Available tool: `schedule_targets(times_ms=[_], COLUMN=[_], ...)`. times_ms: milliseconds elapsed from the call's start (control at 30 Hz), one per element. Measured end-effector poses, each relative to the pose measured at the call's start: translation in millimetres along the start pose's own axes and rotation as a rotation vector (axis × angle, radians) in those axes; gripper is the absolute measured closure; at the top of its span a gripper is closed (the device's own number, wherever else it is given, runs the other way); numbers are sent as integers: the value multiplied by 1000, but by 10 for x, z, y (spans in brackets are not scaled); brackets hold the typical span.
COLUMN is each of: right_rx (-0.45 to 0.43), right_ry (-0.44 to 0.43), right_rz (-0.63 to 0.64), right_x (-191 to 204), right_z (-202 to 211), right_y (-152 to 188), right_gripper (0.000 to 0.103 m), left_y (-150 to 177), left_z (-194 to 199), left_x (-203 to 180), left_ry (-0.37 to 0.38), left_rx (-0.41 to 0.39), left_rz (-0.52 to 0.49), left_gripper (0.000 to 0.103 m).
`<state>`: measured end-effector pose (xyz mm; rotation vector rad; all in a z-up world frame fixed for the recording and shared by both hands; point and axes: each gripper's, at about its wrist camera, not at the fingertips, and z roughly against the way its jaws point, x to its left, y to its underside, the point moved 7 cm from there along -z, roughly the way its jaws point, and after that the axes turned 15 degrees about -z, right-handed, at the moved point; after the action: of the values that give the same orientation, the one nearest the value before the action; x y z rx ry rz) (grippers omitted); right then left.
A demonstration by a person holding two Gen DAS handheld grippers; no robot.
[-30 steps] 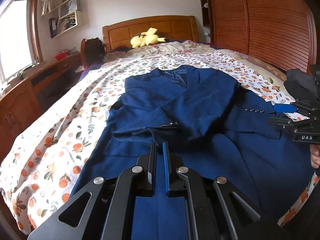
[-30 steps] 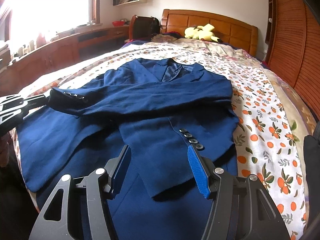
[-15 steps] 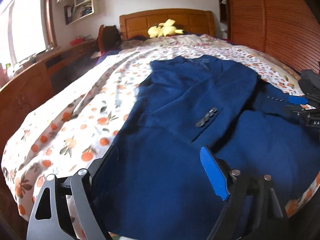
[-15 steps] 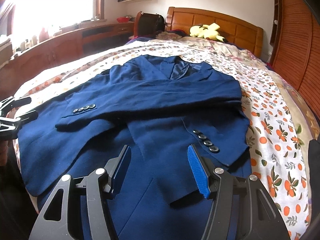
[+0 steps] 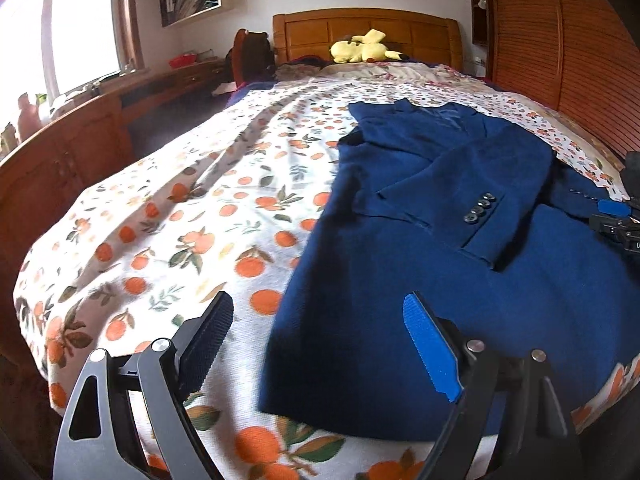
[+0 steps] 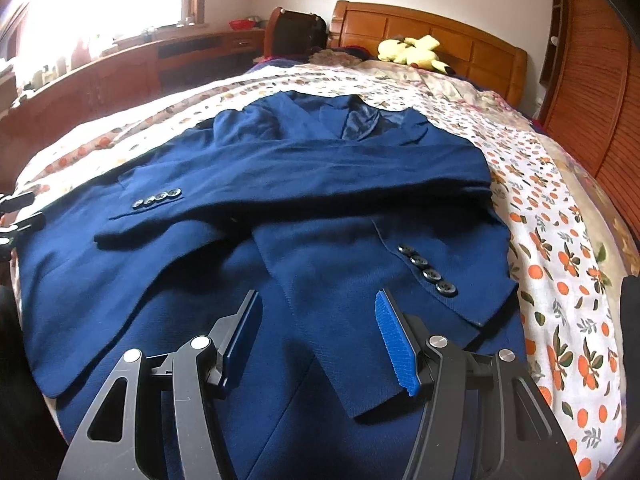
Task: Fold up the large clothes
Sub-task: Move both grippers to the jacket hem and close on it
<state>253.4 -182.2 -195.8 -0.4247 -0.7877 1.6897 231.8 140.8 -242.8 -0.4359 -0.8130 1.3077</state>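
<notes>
Your jacket (image 6: 304, 208) lies flat on the bed (image 5: 192, 216), both sleeves folded across its front. Your left tongs (image 5: 320, 344) have just been opening and now stand wide with nothing between them — they straddle the jacket's near left edge, one pad over the sheet. Your right tongs (image 6: 316, 336) hang half open above the lower front, gripping nothing.
</notes>
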Motion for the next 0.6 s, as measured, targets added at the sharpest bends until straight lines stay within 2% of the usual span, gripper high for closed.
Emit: schedule_targets(times_ms=[300,367,600], right_rx=[-27,-21,9], right_ry=[23,31,98], right_rz=[-21,-12,24], right_x=[-97,-141,-409], right_z=[154,188,371], right_y=[-63,-52,126], right_gripper=[47,38,38], left_y=[154,179,254], left_z=[59,57,15], left_x=[155,167,191], left_ry=[-9,-8,-1], left_rx=[13,15,27], left_rz=[14,14,15], left_gripper=[15,15,15])
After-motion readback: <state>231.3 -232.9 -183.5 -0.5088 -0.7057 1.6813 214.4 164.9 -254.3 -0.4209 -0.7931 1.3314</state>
